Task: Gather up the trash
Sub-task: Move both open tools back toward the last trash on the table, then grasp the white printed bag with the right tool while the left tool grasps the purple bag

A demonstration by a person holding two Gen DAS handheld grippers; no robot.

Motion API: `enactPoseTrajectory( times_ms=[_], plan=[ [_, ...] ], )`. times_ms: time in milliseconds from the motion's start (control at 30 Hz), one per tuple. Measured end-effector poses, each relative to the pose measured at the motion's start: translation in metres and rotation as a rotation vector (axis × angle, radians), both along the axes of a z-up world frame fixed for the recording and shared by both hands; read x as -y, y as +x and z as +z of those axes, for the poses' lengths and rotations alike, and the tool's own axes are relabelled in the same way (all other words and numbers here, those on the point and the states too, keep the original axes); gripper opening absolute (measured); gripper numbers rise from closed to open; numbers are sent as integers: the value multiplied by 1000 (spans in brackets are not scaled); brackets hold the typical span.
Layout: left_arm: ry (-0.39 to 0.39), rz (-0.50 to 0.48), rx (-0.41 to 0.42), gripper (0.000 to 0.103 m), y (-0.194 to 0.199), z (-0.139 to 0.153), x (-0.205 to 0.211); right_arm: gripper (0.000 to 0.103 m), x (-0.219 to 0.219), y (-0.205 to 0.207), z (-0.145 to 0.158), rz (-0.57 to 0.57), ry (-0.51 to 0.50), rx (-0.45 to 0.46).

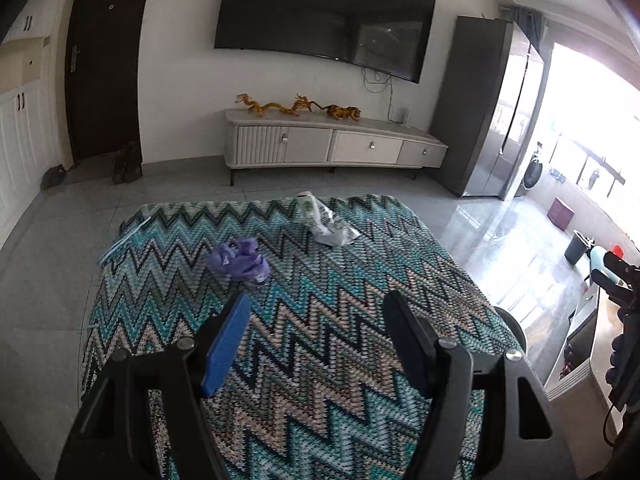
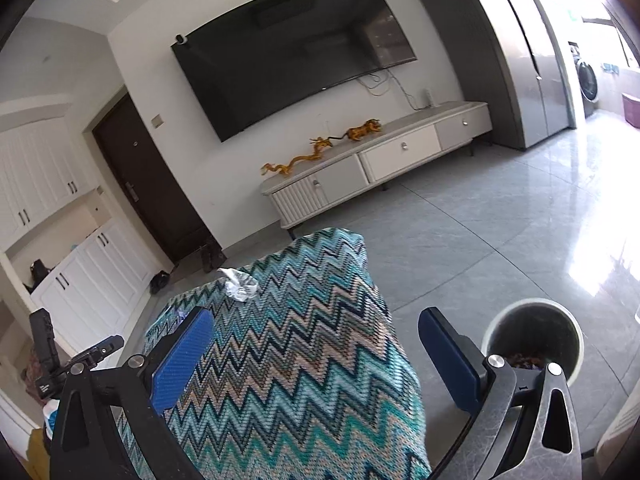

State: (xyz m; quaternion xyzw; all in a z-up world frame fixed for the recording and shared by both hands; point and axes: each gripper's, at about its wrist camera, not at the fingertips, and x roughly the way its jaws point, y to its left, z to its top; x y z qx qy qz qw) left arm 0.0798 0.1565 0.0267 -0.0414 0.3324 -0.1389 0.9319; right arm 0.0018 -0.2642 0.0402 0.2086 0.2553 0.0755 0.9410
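Over the zigzag-patterned counter (image 1: 320,320) the left gripper (image 1: 316,312) hangs with jaws apart, nothing between them. A crumpled purple bag (image 1: 238,260) lies just beyond it, a white wrapper (image 1: 328,220) farther off near the far edge. The right gripper (image 2: 316,340) stands wide open and empty beside the bin (image 2: 532,344), which holds what looks like scraps.

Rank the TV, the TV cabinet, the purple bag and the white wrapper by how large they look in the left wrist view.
1. TV, the largest.
2. TV cabinet.
3 and 4. Purple bag and white wrapper: they look about alike, so no ranking. Both are nearer the camera, so true sizes stay unsure.
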Motion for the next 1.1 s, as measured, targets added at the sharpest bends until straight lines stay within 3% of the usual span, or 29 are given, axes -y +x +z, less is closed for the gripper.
enactPoseTrajectory(
  times_ms=[267, 333, 733, 900, 1000, 1100],
  plan=[
    [-38, 86, -95, 68, 39, -42, -47, 103, -50, 62, -14, 122, -46, -71],
    [-50, 90, -109, 73, 52, -50, -51, 103, -66, 85, -21, 152, -57, -101],
    [-53, 110, -172, 74, 148, -96, -29, 103, -138, 219, -60, 283, -98, -201],
    [-31, 133, -195, 74, 168, -121, -24, 103, -166, 265, -77, 331, -99, -225],
    [-55, 146, -212, 72, 175, -135, -29, 103, -182, 289, -88, 350, -109, -245],
    [-94, 145, -202, 61, 177, -137, -35, 103, -197, 308, -100, 386, -112, -270]
  ],
)
